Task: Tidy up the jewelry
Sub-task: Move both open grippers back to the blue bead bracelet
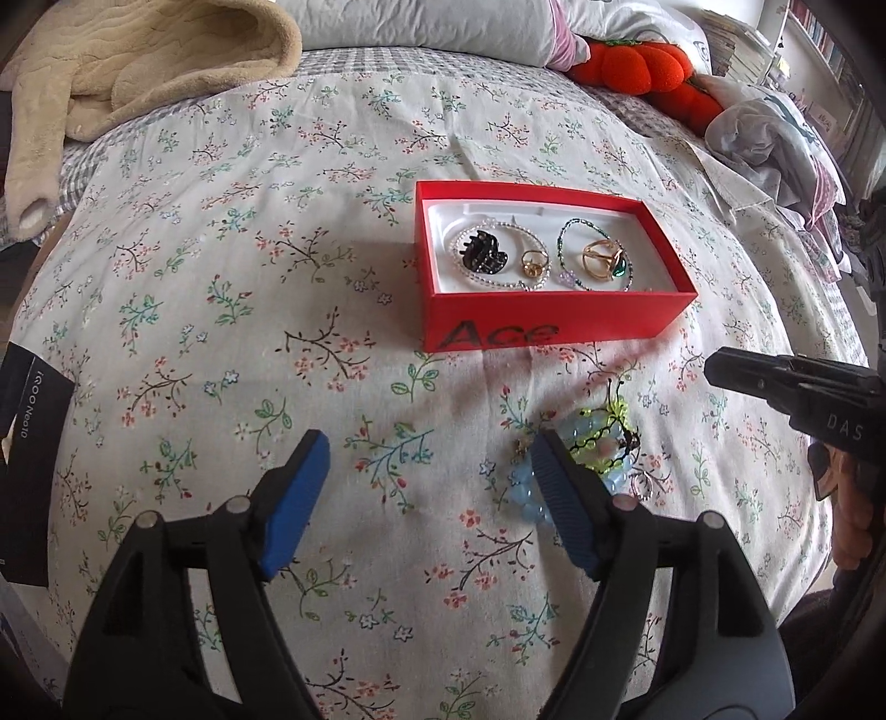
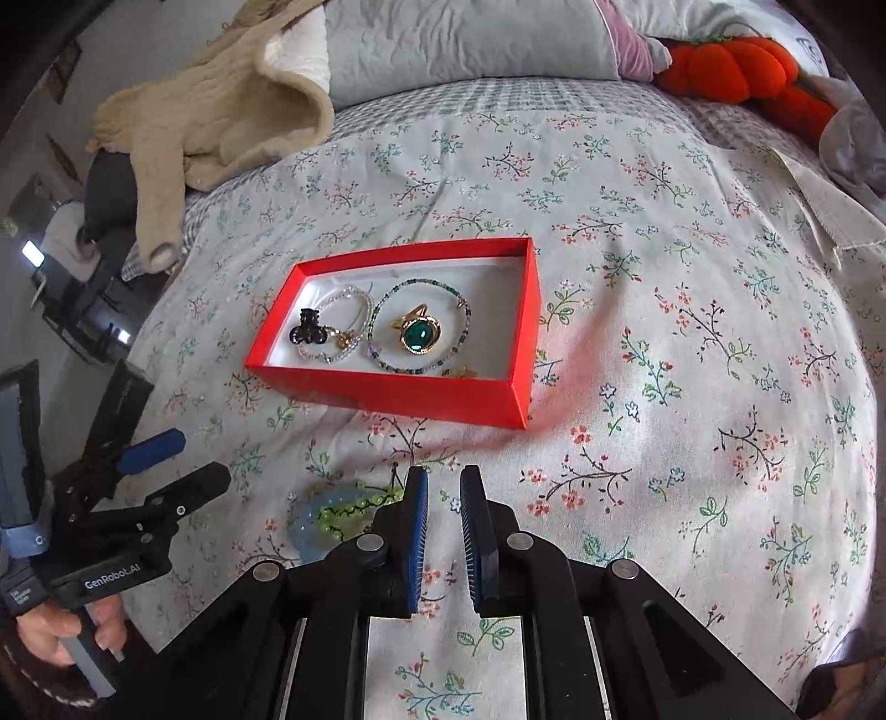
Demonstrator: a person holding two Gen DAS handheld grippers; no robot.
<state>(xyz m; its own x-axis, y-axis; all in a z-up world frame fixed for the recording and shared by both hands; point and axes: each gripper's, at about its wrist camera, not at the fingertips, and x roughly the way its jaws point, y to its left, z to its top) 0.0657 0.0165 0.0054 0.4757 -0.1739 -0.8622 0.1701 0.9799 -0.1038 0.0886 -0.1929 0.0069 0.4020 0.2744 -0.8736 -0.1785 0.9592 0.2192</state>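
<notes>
**Jewelry: most in red box, small pile loose on bed**

Jewelry sits mostly inside the red box [image 1: 554, 310], open-topped, white-lined, resting on the floral bedspread [image 1: 277, 277]. In the box, left to right in the left wrist view: black claw clip [image 1: 487, 253] lying on the clear bead bracelet [image 1: 498, 257], small gold ring [image 1: 535, 262], green bead bracelet [image 1: 595, 252] circling the gold ring with green stone [image 1: 603, 259].

Loose pile on the bedspread just in front of the box: pale blue bead piece [image 2: 315, 518] tangled with a yellow-green bead strand [image 2: 360, 507]. A small silver ring [image 1: 642, 487] lies beside it, seen in the left wrist view only.

Left tool [image 1: 432, 487]: fingers spread wide, nothing between them. Its right finger sits over the left edge of the loose pile; contact can't be confirmed.

Right tool [image 2: 443, 531]: blue pads nearly together, narrow gap, nothing visible in it. It is just right of the loose pile, apart from the box.

Background: beige fleece garment [image 1: 138, 72], pillow [image 1: 421, 27], orange plush [image 1: 637, 66] at the head of the bed. Dark phone box [image 1: 30, 465] at the left edge of the bed.
</notes>
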